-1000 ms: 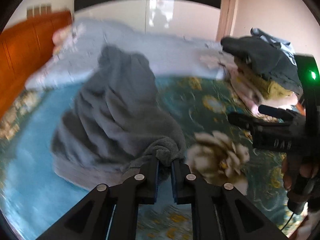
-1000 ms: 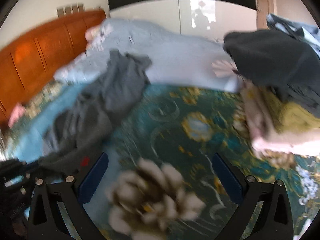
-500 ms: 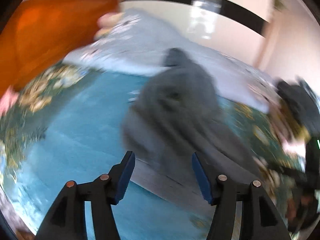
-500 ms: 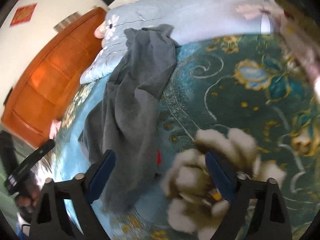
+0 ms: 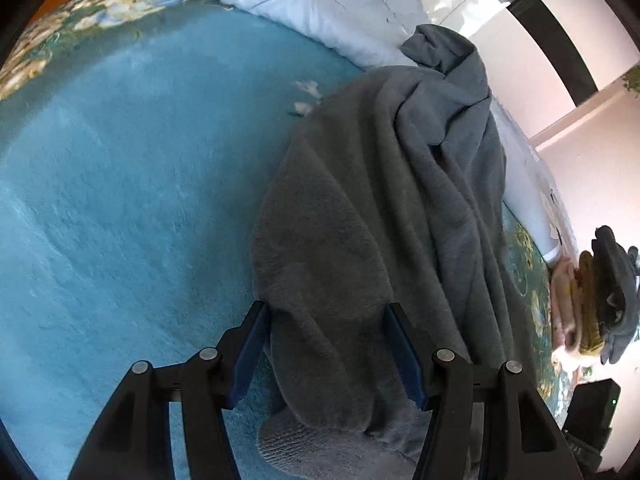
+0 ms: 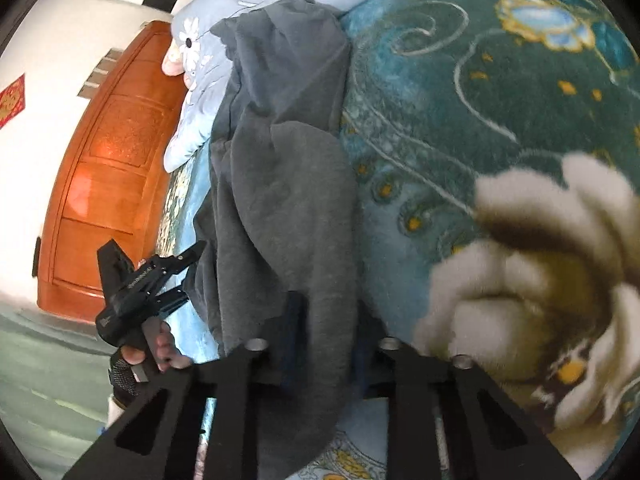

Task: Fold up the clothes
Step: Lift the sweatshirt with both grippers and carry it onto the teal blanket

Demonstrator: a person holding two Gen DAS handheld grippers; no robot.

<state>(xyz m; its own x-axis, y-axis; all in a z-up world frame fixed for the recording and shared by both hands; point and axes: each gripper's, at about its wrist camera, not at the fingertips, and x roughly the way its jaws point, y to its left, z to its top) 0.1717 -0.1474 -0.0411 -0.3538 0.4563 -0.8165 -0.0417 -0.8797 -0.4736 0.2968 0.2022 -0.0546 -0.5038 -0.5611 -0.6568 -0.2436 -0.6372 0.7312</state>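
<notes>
A grey fleece garment [image 5: 380, 208] lies rumpled lengthwise on the teal blanket [image 5: 120, 168]. My left gripper [image 5: 326, 354] is open, its blue pads [image 5: 250, 352] straddling the garment's near end without pinching it. In the right wrist view the same garment [image 6: 280, 168] runs down into my right gripper [image 6: 326, 336], whose fingers are drawn close together on a fold of it; the pads are mostly hidden by cloth. The left gripper [image 6: 188, 272] also shows there, held in a hand at the garment's left edge, fingers apart.
A stack of folded clothes [image 5: 588, 312] sits at the far right of the bed. A light blue duvet [image 5: 320, 4] lies bunched along the far side. A wooden headboard [image 6: 108, 168] stands to the left. The blanket's floral part [image 6: 500, 100] spreads to the right.
My left gripper let go of the bunched grey cloth, opened and swung left over the garment's end. My right gripper came onto the garment and went from wide open to closed on it.
</notes>
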